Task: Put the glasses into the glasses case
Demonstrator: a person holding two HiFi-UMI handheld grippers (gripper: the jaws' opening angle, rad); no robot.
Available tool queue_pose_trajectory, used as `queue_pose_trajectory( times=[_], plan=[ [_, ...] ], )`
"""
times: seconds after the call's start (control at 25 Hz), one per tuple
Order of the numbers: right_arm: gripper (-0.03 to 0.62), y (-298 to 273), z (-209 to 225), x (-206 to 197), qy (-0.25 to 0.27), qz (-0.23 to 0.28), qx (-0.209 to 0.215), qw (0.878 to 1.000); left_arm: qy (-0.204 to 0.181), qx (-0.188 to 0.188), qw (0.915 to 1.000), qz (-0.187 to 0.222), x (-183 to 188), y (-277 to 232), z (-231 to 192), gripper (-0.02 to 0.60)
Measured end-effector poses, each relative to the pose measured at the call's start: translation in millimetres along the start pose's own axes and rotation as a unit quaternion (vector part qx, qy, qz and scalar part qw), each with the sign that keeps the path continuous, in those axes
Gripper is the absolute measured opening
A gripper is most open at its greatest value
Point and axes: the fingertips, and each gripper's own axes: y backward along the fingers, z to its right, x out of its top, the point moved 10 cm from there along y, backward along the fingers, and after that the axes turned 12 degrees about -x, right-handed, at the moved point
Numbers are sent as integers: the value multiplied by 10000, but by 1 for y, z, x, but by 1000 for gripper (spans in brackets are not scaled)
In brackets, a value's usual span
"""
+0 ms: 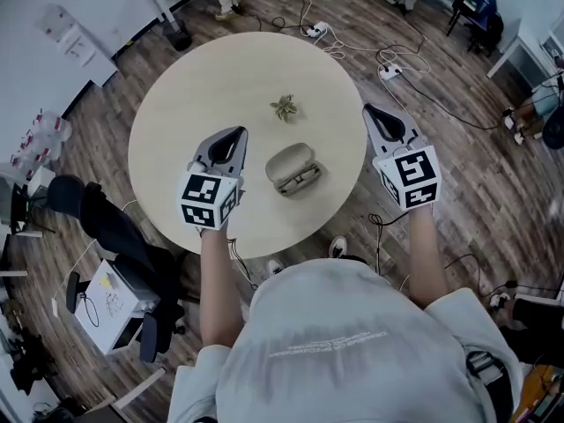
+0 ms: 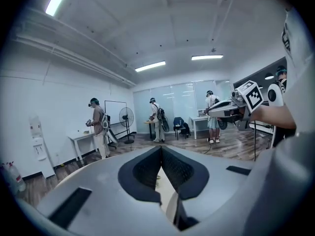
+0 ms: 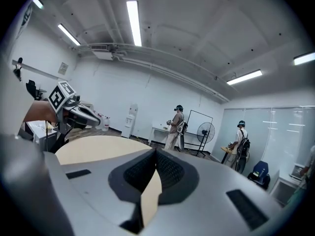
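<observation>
1. A round pale desk (image 1: 176, 122) is seen from above, with a person standing at its near edge and holding a gripper in each hand.
2. The glasses case (image 1: 293, 169) lies open near the middle of the desk, with its lid folded back toward the far side.
3. The near half of the case shows dark outlines like two lenses. The glasses (image 1: 300, 181) therefore appear to lie inside it already, though the shapes are small and this is a judgement.
4. A small leafy brown-green object (image 1: 284, 107) sits on the desk just beyond the case. What it is cannot be told.
5. The left gripper (image 1: 236, 134) hangs above the desk just left of the case. Its fingers are pressed together at the tips and hold nothing.
6. The right gripper (image 1: 369, 109) hangs over the desk's right edge, well apart from the case. Its fingers are likewise closed tip to tip and empty.
7. Neither gripper touches the case or the glasses.
8. Judged from this, the placing step looks done. At most, closing the lid is left, if that is wanted.
</observation>
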Motion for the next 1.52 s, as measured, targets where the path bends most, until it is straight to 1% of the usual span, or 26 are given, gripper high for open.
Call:
queue_pose_trajectory(
  times=[0.32, 0.64, 1.04, 1.52],
  plan=[
    [2, 1, -7, 22, 195, 212, 79, 9996, -443, 142, 9986, 251, 28, 16, 1, 14],
    [1, 2, -16, 33, 305, 292, 192, 9989, -695, 177, 9971, 236, 38, 22, 5, 14],
    [0, -1, -23, 38, 387, 337, 279, 9983, -741, 189, 9968, 230, 43, 28, 7, 14],
    [0, -2, -26, 29, 359, 250, 331, 9985, -774, 47, 9970, 27, 37, 23, 11, 12]
  ],
)
